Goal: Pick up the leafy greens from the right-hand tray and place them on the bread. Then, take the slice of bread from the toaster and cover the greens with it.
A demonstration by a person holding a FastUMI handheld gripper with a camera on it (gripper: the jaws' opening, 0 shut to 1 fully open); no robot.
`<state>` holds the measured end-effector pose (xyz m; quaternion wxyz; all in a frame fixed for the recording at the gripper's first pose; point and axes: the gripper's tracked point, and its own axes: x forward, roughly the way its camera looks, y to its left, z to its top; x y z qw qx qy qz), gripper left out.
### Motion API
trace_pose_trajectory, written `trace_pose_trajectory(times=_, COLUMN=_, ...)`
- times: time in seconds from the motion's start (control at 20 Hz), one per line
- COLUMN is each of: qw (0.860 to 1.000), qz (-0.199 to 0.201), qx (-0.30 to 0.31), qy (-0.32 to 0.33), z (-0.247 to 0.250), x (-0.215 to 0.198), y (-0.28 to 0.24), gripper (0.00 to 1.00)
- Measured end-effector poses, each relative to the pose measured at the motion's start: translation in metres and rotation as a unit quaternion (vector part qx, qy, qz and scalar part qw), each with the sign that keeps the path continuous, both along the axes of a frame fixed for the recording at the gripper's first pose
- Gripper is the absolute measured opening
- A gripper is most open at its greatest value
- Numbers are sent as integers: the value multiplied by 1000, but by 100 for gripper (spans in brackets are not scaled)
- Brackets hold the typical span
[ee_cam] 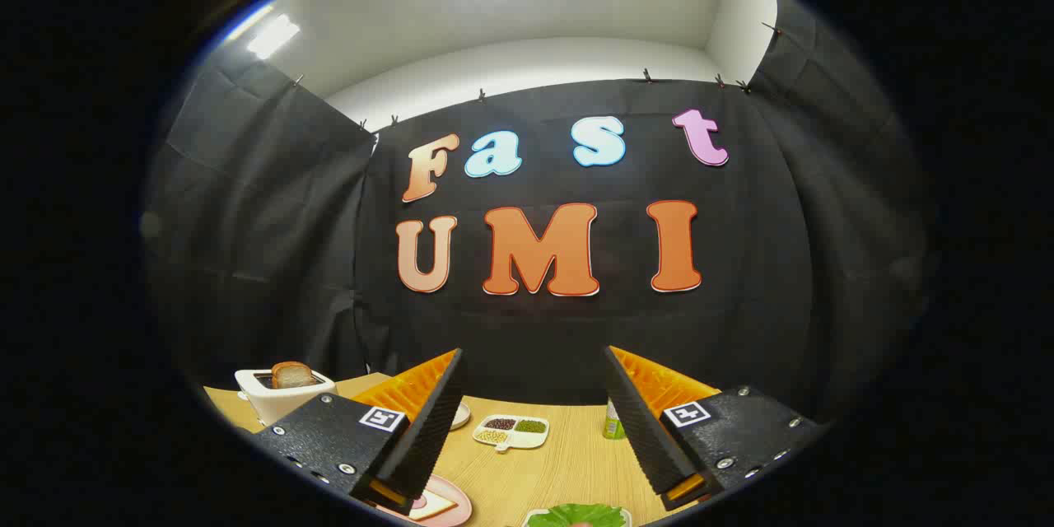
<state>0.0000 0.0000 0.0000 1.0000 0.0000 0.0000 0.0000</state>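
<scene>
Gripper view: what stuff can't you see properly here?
- Bread on the pink plate: mostly behind a finger of the open gripper.
- Leafy greens: cut off by the view's lower edge.
- Divided dish: fillings too small to name.
- Green container: half hidden by the other finger.

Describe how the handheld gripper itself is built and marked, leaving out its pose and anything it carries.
The gripper has two long wedge-shaped fingers with finely ribbed inner faces. Each finger sits on a speckled black block fastened with small silver screws, and each block carries a square black-and-white tag. The fingers stand apart with nothing between them.
</scene>
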Motion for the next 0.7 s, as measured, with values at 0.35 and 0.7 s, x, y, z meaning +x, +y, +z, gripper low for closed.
trace_pose_trajectory(times=0.35, qw=1000, qz=7, qx=-1, qy=6, z=-9, x=4, y=7, gripper=98)
trace_pose_trajectory(times=0.7, qw=1000, qz=17, qx=-10, qy=10, z=-14, x=3, y=14, gripper=98)
